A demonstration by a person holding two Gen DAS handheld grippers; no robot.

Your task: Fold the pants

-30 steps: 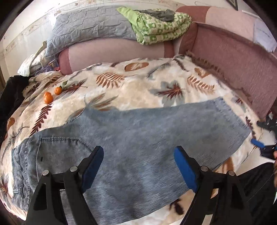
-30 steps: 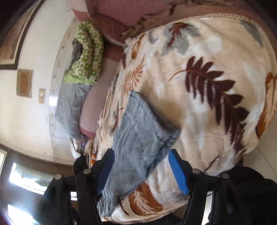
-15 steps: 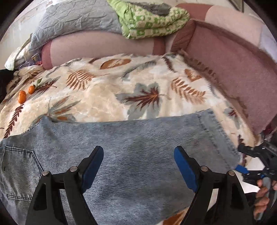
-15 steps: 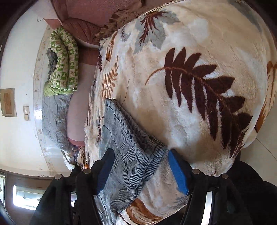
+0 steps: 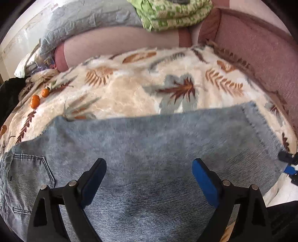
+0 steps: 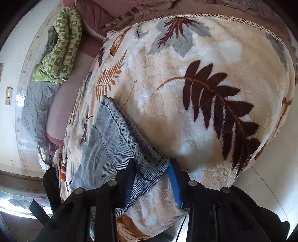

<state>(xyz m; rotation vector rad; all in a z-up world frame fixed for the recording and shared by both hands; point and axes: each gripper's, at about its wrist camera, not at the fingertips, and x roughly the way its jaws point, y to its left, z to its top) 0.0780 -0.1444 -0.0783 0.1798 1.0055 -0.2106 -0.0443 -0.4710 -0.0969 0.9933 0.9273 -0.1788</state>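
- Pants (image 5: pixel 149 149): faded blue denim cloth, finely ribbed weave, matt; dark stitching is seen along the hem and pocket.
- Blanket (image 6: pixel 204 74): thick plush fleece, fuzzy and soft-piled, printed with leaf patterns; a lace-like trim is noted along one edge.
- Left tool (image 5: pixel 149 178): matt black plastic arms are observed, with dull metal rivets; blue pads (image 5: pixel 204 183) appear rubbery and smooth.
- Right tool (image 6: pixel 151 178): same matt black plastic, blue pads, metal rivets.
- Quilt (image 5: pixel 83 20): grey cloth, crinkled, stitched.
- Folded cover (image 5: pixel 173 13): green patterned cloth, padded.
- Sofa back (image 5: pixel 260 55): mauve upholstery, coarse woven texture.
- Fruits (image 5: pixel 35 101): orange skin, slightly glossy.
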